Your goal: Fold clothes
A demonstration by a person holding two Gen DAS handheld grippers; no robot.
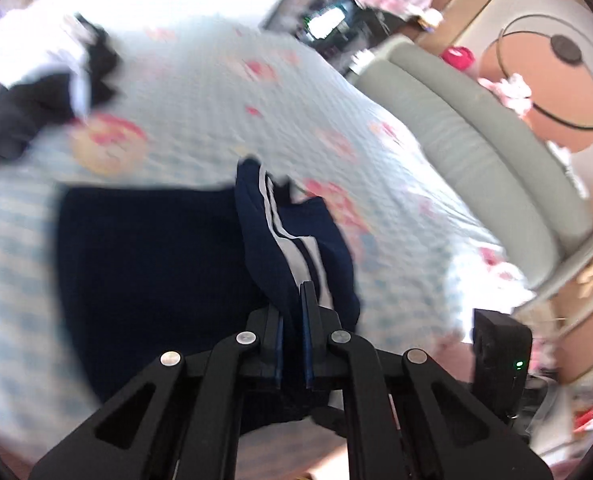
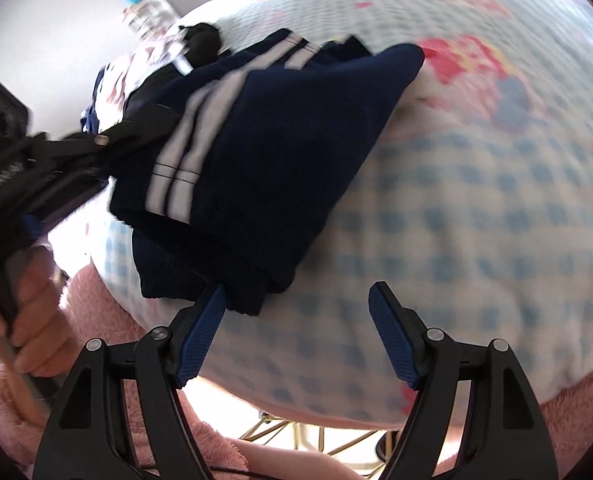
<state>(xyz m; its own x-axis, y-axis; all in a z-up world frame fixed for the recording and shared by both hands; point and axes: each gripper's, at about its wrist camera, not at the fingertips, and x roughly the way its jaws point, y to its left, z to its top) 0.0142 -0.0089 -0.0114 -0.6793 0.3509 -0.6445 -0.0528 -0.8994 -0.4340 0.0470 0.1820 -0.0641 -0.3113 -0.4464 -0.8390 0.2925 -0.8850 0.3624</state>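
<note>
A navy garment with white stripes (image 1: 292, 248) lies partly folded on the blue-checked bed cover (image 1: 216, 120). My left gripper (image 1: 294, 300) is shut on a striped fold of it and holds that fold up over the flat navy part (image 1: 148, 272). In the right wrist view the same navy garment (image 2: 264, 152) lies on the bed cover (image 2: 476, 220), with the left gripper (image 2: 96, 144) gripping it from the left. My right gripper (image 2: 298, 300) is open and empty, its left fingertip (image 2: 212, 304) at the garment's near edge.
A black and white pile of clothes (image 1: 48, 88) lies at the bed's far left. A grey padded headboard (image 1: 476, 140) runs along the right. A pink fuzzy sleeve (image 2: 108, 320) and the hand holding the left gripper are at lower left.
</note>
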